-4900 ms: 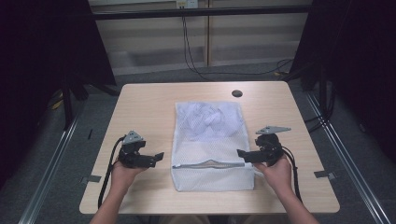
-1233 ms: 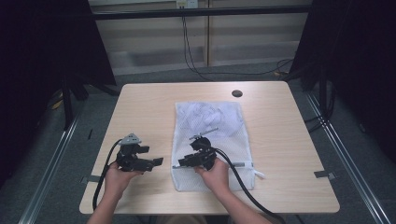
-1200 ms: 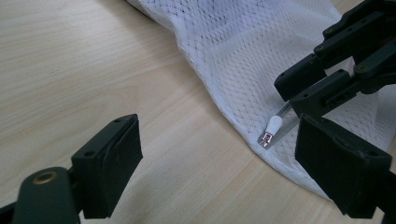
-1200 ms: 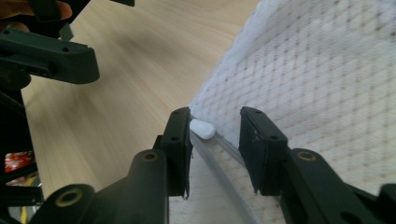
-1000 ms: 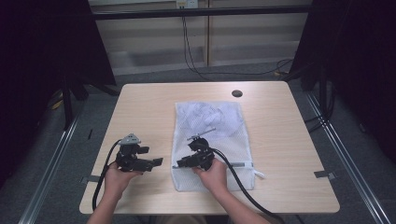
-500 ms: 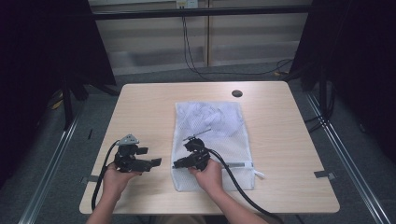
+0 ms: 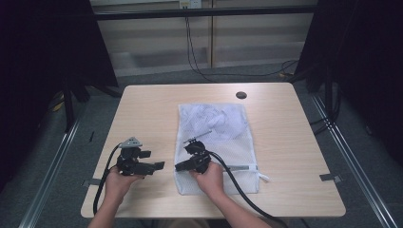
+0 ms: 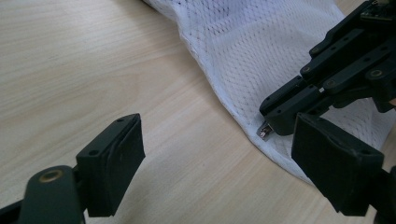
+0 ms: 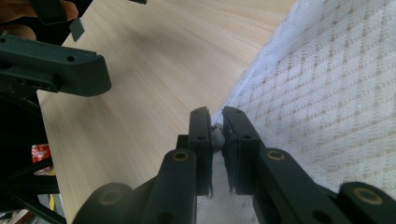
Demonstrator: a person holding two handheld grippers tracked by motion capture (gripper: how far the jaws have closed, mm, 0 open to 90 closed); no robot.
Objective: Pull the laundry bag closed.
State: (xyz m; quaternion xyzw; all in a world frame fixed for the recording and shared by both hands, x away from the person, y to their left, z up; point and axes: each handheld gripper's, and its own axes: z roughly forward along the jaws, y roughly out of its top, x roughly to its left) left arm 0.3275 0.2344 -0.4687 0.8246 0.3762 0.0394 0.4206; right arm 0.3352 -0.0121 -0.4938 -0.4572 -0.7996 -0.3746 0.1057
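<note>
Tabletop mesh bag's point(image 7: 216, 142) zipper pull point(image 9: 216, 136) between right hand-held gripper point(image 9: 215, 122) jaws

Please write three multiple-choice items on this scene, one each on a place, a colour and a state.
1. Where is the zipper pull on the mesh bag?
A. the bag's left edge, near the person
B. the far right corner
C. off the table

2. What colour is the mesh bag?
A. white
B. red
C. black

3. How does the left gripper stand?
A. shut on the bag
B. open over bare table
C. shut on a cable

Key: 1 A, the right gripper pinches it there; 2 A, white netting; 3 B, jaws wide apart.
</note>
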